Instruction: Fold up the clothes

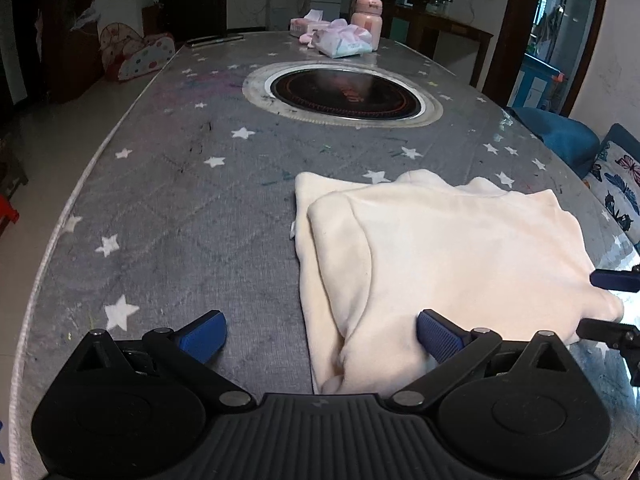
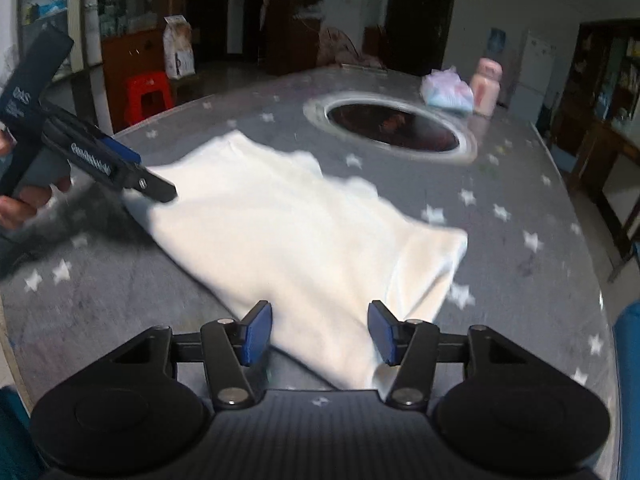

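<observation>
A: Cream garment lies part-folded on the starred table, on the near side of the round cooktop. Its long axis runs from the near edge away toward that cooktop.

B: And the left gripper?

A: Jaws wide apart, tilted down over the garment's near-left corner. One pad rests on or just over the cloth, the other sits over bare table. Nothing pinched.

B: Right side?

A: Right gripper is about half open, pitched downward, straddling the near hem. Cloth lies between the pads, but I can't see them pressing on it.

B: So who's closer?

A: Both sit at the near edge; I'd say the next fold goes away from them, lengthwise.
</observation>
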